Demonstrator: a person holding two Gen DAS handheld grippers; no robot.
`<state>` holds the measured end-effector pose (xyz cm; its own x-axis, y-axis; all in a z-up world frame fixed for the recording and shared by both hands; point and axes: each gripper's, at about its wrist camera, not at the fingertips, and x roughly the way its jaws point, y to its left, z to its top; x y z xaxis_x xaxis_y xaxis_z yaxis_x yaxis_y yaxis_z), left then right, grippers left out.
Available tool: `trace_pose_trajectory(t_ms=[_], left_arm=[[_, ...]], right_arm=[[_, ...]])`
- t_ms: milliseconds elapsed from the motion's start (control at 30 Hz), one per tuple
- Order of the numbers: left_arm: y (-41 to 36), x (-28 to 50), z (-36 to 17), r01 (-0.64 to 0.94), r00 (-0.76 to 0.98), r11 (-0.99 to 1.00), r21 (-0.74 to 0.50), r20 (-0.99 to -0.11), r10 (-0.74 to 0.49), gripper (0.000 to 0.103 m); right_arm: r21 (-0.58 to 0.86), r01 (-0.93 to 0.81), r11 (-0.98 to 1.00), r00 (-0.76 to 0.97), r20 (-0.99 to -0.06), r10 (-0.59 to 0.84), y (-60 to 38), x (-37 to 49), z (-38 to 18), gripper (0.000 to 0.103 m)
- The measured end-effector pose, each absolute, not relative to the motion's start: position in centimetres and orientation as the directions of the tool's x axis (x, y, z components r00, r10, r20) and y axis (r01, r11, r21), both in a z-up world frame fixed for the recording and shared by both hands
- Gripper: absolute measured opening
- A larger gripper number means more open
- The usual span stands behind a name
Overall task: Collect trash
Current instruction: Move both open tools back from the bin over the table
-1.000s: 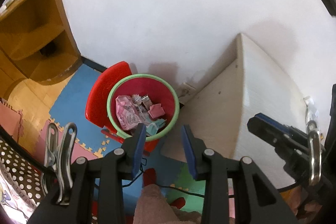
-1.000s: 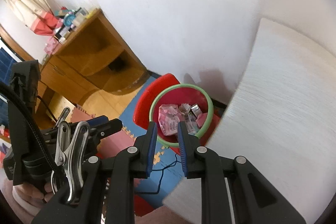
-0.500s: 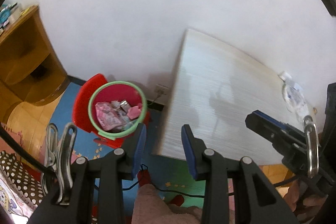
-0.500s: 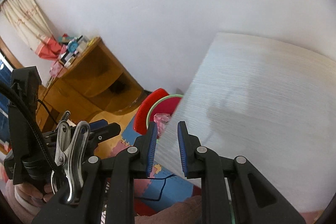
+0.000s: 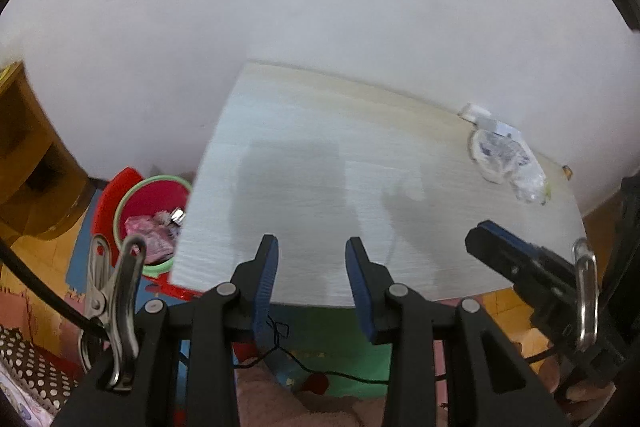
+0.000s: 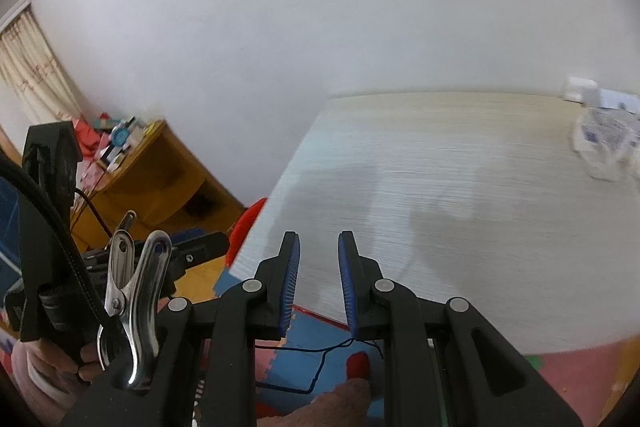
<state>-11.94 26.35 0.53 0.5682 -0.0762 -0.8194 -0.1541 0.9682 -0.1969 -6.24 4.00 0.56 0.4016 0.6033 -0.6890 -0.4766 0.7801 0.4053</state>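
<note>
pale wood-grain: the pale wood-grain counter [image 5: 320, 187] fills the middle of both views, its near part bare, its far edge against a white wall.
trash left to collect: a crumpled clear plastic wrapper with blue print [image 5: 506, 163] lies near the counter's far right corner by the wall, with small white scraps [image 5: 486, 117] just behind it; the right wrist view shows the wrapper [image 6: 604, 147] blurred at its right edge.
bin: a red bucket with a green rim [image 5: 154, 211] sits on the floor beside the counter's left edge, already holding pink wrappers and small bits; low and close, likely so trash drops in easily.
left hand-held gripper [image 5: 312, 255]: blue-padded jaws apart, nothing between them, over the counter's near edge.
right hand-held gripper [image 6: 319, 251]: jaws a narrow gap apart, empty, also over the near edge; in the left wrist view it shows at the right [image 5: 486, 237].
why held so: both tilt down at the counter and both are empty, which suggests a reach for the wrapper.
next move, as a guess: the right one is nearer the wrapper; its narrow gap may need widening for so loose a bundle.
risk: thin plastic may slip from the pads.
</note>
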Motion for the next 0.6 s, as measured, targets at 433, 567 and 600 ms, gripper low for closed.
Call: trace_pose_trajectory(t_ms=[433,567,600], left_arm=[[16.5,-7.5,0.9,0.011,0.547,0.977,-0.211,-0.817,-0.183,0.036],[14.1,-5.6,0.9,0.077,0.544,0.974,-0.212,-0.81,-0.22,0.036],[13.4,-5.0,0.9,0.094,0.541,0.971,-0.22,-0.807,-0.236,0.036]], right_arm=[[0.381,-0.35,0.856,0.496,-0.7,0.514,-6.3,-5.6,1.5,0.021],[0.367,-0.291,0.883,0.527,-0.709,0.469,-8.7,-4.8,1.3,0.021],[0.369,-0.275,0.888,0.53,-0.713,0.46,-9.4,-4.4,1.3,0.021]])
